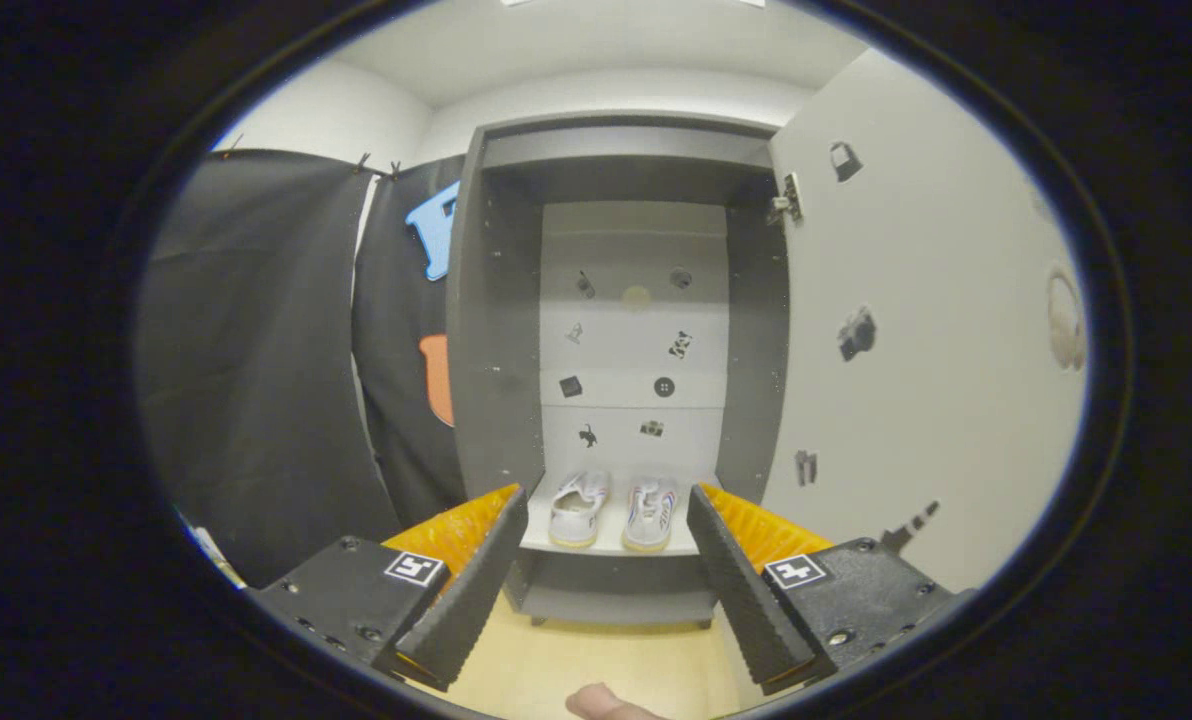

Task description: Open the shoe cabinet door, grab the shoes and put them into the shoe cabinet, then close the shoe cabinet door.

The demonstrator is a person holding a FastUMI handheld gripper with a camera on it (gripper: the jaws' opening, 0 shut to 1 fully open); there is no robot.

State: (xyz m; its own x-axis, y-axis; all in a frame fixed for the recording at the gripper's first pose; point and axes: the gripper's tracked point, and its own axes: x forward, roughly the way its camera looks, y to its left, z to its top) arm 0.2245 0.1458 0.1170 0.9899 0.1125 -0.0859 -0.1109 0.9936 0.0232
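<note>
Our gripper (606, 520) points level at the shoe cabinet (496, 330), fingers spread wide and holding nothing. Beyond them, we see the pair of white shoes (611, 510) side by side on the bottom shelf (611, 545). The door (916, 340) stands open at right. A fingertip (601, 705) shows below.

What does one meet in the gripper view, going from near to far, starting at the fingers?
Open fingers → wooden floor → shoes on the cabinet's bottom shelf → back panel with small stickers.
</note>
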